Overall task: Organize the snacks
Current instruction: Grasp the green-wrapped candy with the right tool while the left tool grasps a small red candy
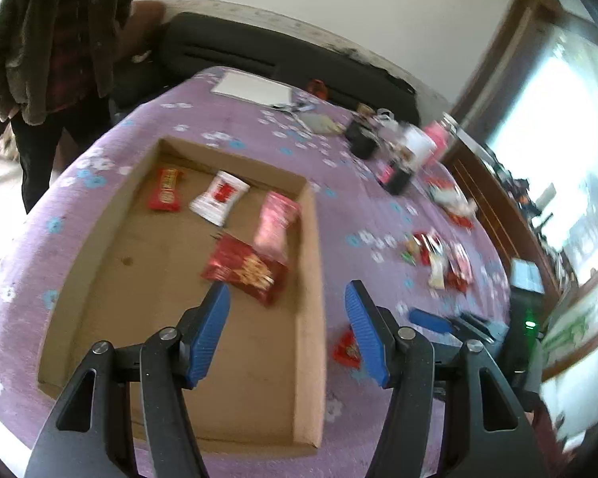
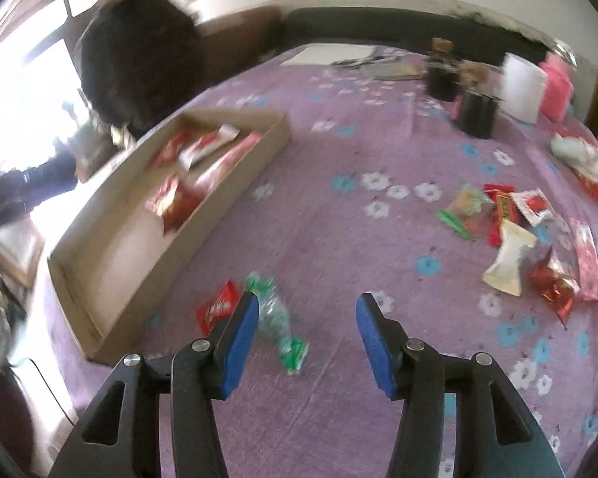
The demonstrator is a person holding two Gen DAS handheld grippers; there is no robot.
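A shallow cardboard tray [image 1: 309, 263] lies on the purple flowered tablecloth and holds several snack packets: a dark red one [image 1: 245, 271], a pink one [image 1: 277, 221], a white one [image 1: 219, 197] and a red bar [image 1: 165, 190]. My left gripper [image 1: 287, 302] is open and empty above the tray's right wall. A small red packet [image 1: 347, 348] lies just outside the tray. My right gripper [image 2: 305, 310] is open and empty over the cloth. A green-ended clear candy [image 2: 277, 314] and a red packet [image 2: 217, 306] lie by its left finger. The tray [image 2: 203, 215] is to its left.
A pile of loose snacks [image 2: 526, 239] lies on the cloth at the right, also showing in the left wrist view [image 1: 438, 257]. Black jars [image 2: 474, 113], a white box [image 2: 524, 87] and papers [image 1: 253, 87] stand at the far side. A person [image 1: 52, 32] stands by the table's far left.
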